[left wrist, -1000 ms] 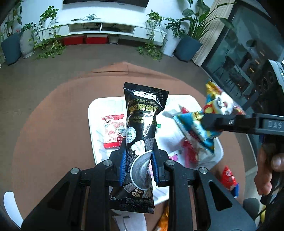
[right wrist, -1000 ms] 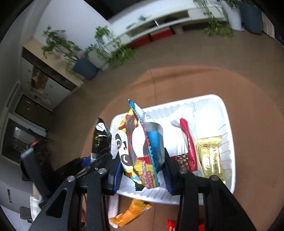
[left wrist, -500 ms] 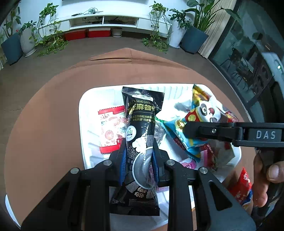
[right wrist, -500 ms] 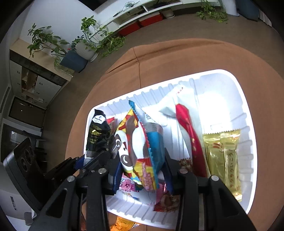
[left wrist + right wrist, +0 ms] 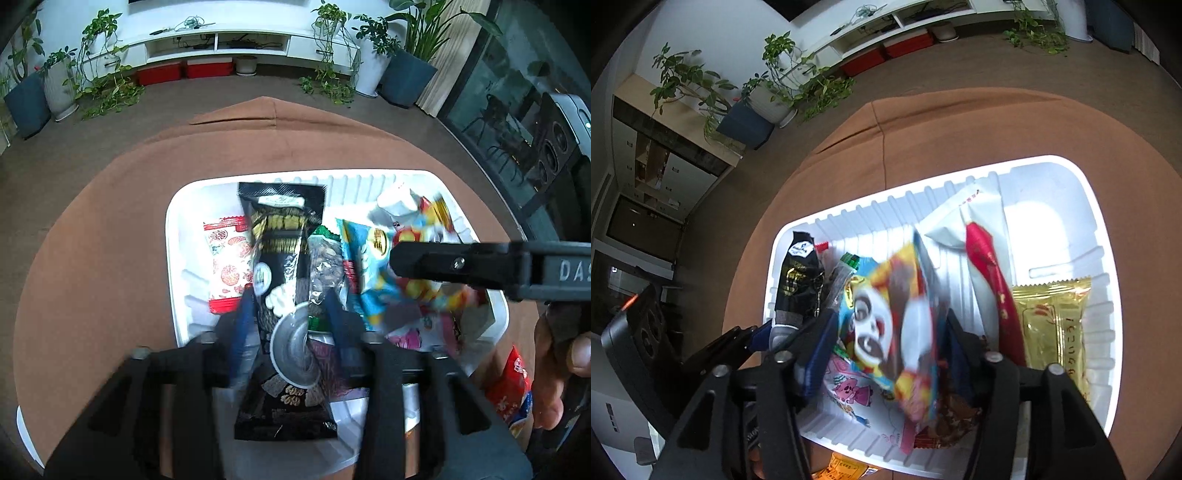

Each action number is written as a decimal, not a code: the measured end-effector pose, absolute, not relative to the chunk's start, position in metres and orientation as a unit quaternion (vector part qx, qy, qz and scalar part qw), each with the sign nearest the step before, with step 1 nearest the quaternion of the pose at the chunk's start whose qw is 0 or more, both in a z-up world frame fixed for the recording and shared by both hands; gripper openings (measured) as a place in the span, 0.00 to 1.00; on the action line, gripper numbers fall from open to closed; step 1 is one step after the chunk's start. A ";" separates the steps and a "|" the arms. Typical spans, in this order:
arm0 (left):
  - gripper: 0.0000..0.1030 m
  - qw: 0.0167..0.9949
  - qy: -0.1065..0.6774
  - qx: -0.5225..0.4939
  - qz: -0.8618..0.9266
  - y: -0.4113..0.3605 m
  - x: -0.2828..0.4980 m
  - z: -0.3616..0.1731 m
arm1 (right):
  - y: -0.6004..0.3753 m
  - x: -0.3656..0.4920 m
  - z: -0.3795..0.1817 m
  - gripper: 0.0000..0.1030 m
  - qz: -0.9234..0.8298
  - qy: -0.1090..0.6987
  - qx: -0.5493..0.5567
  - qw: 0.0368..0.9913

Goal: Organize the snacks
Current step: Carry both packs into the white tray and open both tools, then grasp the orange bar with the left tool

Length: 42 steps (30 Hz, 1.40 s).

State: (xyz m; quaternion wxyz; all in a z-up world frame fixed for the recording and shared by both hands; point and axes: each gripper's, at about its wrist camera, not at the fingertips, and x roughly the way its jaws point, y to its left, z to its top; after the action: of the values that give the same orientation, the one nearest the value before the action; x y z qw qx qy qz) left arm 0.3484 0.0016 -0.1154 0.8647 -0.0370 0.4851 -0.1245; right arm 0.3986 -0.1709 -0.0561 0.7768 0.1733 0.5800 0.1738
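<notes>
A black sesame snack packet (image 5: pixel 284 251) lies lengthwise in the white tray (image 5: pixel 177 236), between the fingers of my left gripper (image 5: pixel 288 299). Those jaws are opening, and there is a gap between the pads and the packet. A colourful panda snack packet (image 5: pixel 886 325), blurred, stands between the fingers of my right gripper (image 5: pixel 891 321). Those jaws are opening too, with the pads off the packet. In the left wrist view, one finger of the right gripper (image 5: pixel 461 264) crosses over the panda packet (image 5: pixel 373 266).
The tray (image 5: pixel 1100 221) sits on a round brown table (image 5: pixel 92 221). In it lie a red-and-white packet (image 5: pixel 227 266), a gold packet (image 5: pixel 1052 325), a red stick packet (image 5: pixel 990 280) and a pink packet (image 5: pixel 849 391). A red packet (image 5: pixel 509 387) and an orange packet (image 5: pixel 842 470) lie outside it. A person's hand (image 5: pixel 554 362) is at the right.
Both grippers came down over the tray with their packets. Since half a second ago both pairs of jaws have spread, letting go of the black packet and the panda packet.
</notes>
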 end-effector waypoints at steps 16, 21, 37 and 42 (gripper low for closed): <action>1.00 0.890 0.440 -0.040 -0.111 0.014 0.310 -0.073 | -0.201 0.366 0.001 0.94 0.182 0.502 0.201 0.821; 1.00 0.906 0.411 -0.001 -0.103 0.018 0.269 -0.054 | -0.212 0.338 0.020 0.95 0.206 0.487 0.202 0.824; 0.99 0.863 0.458 0.103 -0.186 -0.028 0.156 -0.098 | -0.280 0.147 0.016 0.96 0.252 0.444 0.218 0.832; 0.83 0.846 0.479 0.128 -0.195 -0.043 0.160 -0.107 | -0.279 0.125 0.009 0.87 0.236 0.449 0.200 0.838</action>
State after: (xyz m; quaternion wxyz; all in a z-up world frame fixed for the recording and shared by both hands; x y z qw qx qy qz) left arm 0.1601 -0.0433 -0.1066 0.8464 0.1278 0.4786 -0.1954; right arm 0.1254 -0.2790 0.0091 0.8383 0.1998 0.4490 0.2362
